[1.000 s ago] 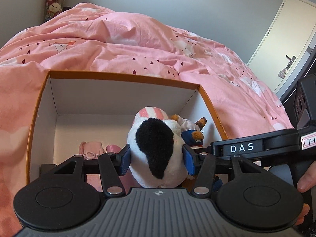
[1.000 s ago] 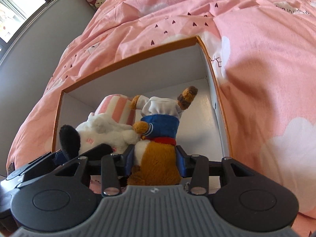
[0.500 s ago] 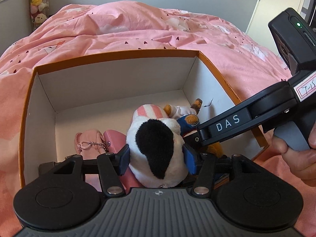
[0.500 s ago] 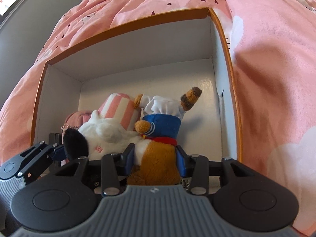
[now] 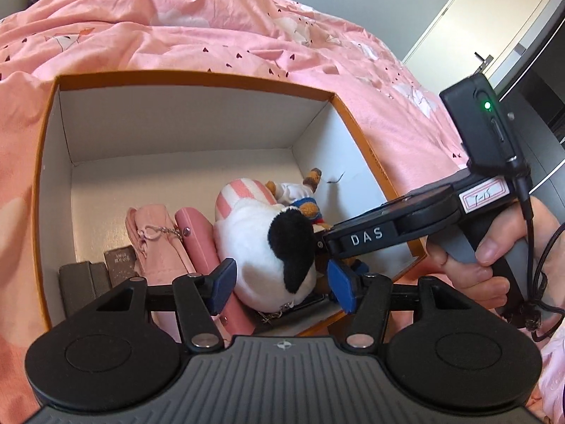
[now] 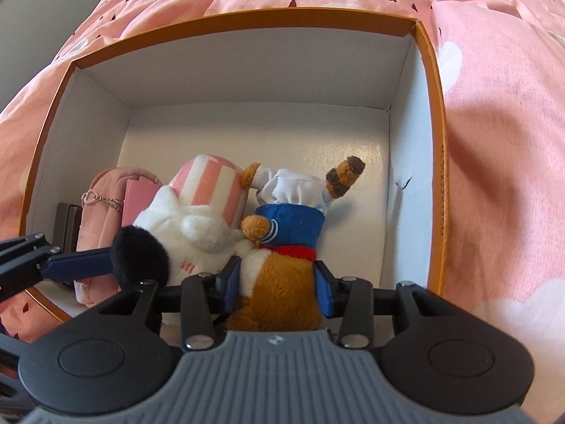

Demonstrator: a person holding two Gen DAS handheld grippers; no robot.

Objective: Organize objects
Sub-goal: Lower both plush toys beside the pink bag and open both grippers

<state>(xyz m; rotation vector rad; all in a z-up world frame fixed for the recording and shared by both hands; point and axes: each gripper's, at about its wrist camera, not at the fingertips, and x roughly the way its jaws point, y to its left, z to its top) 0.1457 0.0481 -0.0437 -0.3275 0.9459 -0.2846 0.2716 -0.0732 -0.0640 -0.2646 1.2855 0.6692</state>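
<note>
Your left gripper (image 5: 279, 282) has just been opening its jaws; the white plush (image 5: 268, 243) lies between them, unpressed, long axis toward 12 o'clock, on the box (image 5: 197, 77) floor. Your right gripper (image 6: 279, 288) stays clamped on the brown plush (image 6: 282, 296), at 3 o'clock beside it.

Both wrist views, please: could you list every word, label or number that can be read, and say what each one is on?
"DAS": white letters on the right gripper, along its black arm.
Handwritten label, pink-edged, near that gripper's handle: too blurred to read.
Faint print on the dark box inside the orange box: too small to read.
Pink marks on the white plush: not legible.
</note>
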